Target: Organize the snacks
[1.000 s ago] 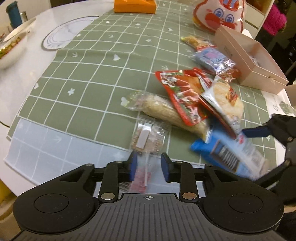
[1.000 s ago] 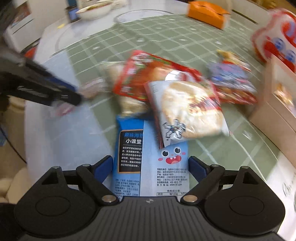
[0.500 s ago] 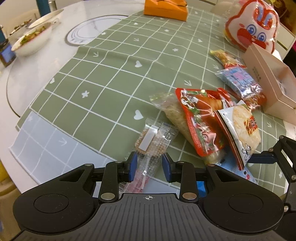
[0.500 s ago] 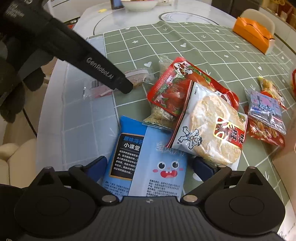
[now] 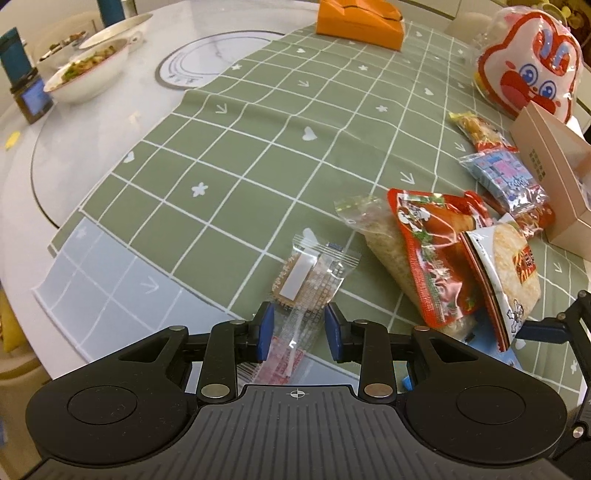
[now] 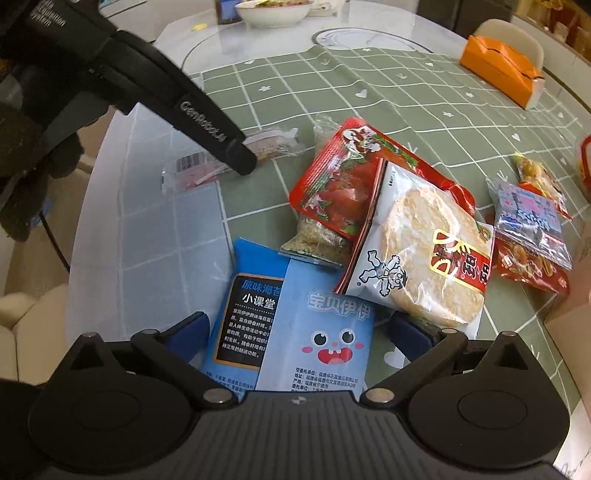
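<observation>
My left gripper point(image 5: 299, 331) is open and straddles the tail of a clear-wrapped cracker packet point(image 5: 308, 278) that lies flat at the cloth's near edge. The wrapper shows no crumpling. In the right wrist view one of its fingers point(image 6: 221, 140) reaches over that packet point(image 6: 192, 173). My right gripper point(image 6: 295, 330) stands wide open, its pads clear of a blue seaweed packet point(image 6: 314, 325) lying between them on the table. A white rice-cracker bag point(image 6: 424, 251) overlaps the blue packet's far end, with a red bag point(image 6: 332, 177) and a clear grain bag point(image 6: 317, 240) behind it.
A tan open box point(image 5: 554, 173) stands at the right, with a blue-pink packet point(image 5: 502, 177) and a rabbit-shaped bag point(image 5: 528, 62) near it. An orange box point(image 5: 358, 22) sits at the far end. Food bowls point(image 5: 88, 74) are far left. The table's edge runs close below both grippers.
The right gripper's jaws have spread away from the blue packet's edges, and the packet now rests on the table. Both views have rolled. The clear packet has stayed between the left pads.
</observation>
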Action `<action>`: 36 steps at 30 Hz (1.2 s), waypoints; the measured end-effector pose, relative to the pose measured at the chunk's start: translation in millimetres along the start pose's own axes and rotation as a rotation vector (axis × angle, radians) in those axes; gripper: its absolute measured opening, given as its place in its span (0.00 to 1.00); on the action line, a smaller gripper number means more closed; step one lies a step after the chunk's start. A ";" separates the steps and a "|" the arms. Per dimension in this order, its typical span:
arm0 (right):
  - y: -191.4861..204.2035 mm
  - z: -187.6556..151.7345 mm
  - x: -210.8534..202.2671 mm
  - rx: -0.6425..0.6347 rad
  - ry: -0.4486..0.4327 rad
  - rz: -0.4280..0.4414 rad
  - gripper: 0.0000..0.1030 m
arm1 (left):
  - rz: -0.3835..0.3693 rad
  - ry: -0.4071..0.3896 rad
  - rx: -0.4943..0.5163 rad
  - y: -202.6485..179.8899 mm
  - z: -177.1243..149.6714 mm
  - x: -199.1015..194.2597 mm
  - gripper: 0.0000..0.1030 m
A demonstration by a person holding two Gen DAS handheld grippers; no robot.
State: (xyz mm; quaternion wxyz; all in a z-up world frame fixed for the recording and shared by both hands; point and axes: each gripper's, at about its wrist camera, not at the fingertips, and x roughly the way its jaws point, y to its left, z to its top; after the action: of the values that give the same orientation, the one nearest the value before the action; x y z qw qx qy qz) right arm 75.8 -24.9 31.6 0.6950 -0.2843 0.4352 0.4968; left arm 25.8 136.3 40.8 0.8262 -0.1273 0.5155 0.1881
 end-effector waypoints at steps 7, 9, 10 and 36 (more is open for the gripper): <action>-1.6 -2.4 0.0 0.025 -0.002 -0.013 1.00 | -0.024 0.024 0.026 5.8 -6.6 -3.6 0.33; -1.0 -3.9 -0.5 0.039 -0.005 -0.022 1.00 | -0.023 0.025 0.048 5.0 -10.3 -5.4 0.33; -1.1 -4.4 -0.8 0.045 -0.007 -0.025 1.00 | -0.024 0.023 0.056 5.0 -11.8 -6.2 0.33; 22.6 9.8 -3.4 0.059 0.002 -0.032 0.80 | -0.076 0.026 -0.001 13.7 -34.8 -19.8 0.31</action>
State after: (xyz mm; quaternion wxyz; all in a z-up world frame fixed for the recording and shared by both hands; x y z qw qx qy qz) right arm 57.3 -10.5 40.0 0.7106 -0.2712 0.4455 0.4723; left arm -16.2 131.0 43.2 0.8260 -0.1496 0.5208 0.1555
